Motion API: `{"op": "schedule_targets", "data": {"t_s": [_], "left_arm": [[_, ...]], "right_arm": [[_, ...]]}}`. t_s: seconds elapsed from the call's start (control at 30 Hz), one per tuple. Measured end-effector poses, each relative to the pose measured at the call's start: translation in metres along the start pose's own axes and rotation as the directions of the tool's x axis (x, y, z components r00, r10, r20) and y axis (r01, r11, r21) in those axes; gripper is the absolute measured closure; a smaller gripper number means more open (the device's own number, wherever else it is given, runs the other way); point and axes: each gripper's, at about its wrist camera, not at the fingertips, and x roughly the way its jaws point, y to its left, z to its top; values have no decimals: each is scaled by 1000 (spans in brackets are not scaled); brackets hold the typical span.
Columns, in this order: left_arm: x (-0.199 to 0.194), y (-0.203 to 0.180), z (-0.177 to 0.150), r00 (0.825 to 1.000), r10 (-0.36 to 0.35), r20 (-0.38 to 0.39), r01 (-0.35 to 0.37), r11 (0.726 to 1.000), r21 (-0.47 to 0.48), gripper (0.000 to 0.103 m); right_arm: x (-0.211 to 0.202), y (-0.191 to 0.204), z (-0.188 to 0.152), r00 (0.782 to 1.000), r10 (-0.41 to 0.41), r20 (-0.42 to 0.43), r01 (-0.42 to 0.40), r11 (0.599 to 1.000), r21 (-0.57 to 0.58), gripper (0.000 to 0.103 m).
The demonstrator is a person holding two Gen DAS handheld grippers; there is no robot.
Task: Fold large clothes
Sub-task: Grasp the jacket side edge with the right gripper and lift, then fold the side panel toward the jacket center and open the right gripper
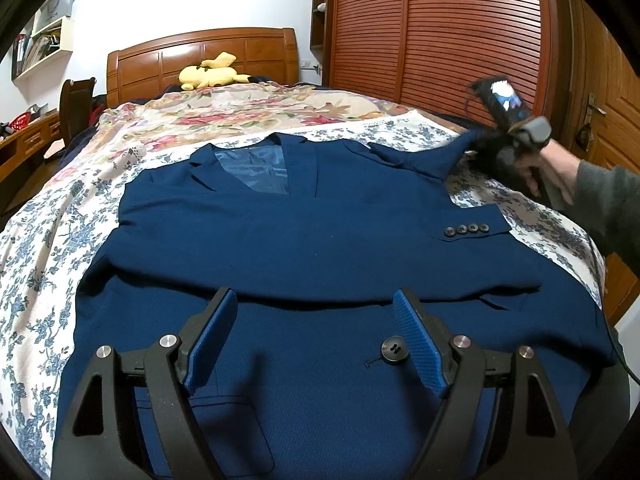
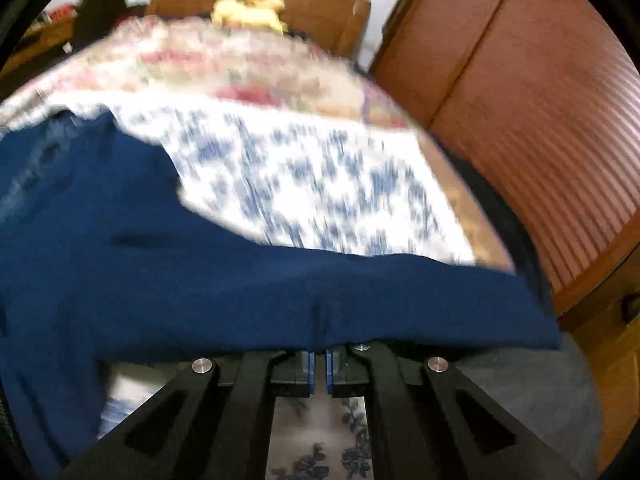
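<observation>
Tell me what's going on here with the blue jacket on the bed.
A person is folding a navy suit jacket spread face up on a floral bedspread. The right gripper has its fingers shut on a bit of the jacket's fabric at the far right side, lifting it. The left gripper hovers open over the jacket's lower front, near a black button, holding nothing. One sleeve already lies folded across the chest.

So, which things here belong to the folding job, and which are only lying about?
For the job:
- blue jacket
- left gripper, open above it
- right gripper, shut on the jacket's edge

Lying about:
- yellow plush toy
- floral bedspread
- wardrobe
</observation>
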Motion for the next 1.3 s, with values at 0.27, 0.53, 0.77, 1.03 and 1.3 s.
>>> {"op": "schedule_targets", "data": {"t_s": [0.27, 0.53, 0.77, 1.03, 1.3], "left_arm": [[-1, 0, 0, 1000, 4, 1, -4, 1000, 0, 21], [-2, -1, 0, 1000, 5, 3, -5, 1000, 1, 21], [-2, -1, 0, 1000, 8, 5, -8, 1000, 0, 21], [-11, 0, 1, 999, 2, 44, -1, 1000, -11, 21], [-29, 6, 5, 987, 28, 156, -24, 999, -29, 21]], "right_arm": [[-94, 59, 2, 948, 292, 129, -280, 954, -104, 100], [-104, 98, -35, 927, 374, 11, -370, 919, -134, 100], [-103, 97, -47, 927, 373, -48, -376, 922, -95, 97], [-128, 68, -57, 936, 351, 17, -351, 936, -24, 58], [-105, 30, -51, 971, 235, 38, -237, 967, 93, 51]]}}
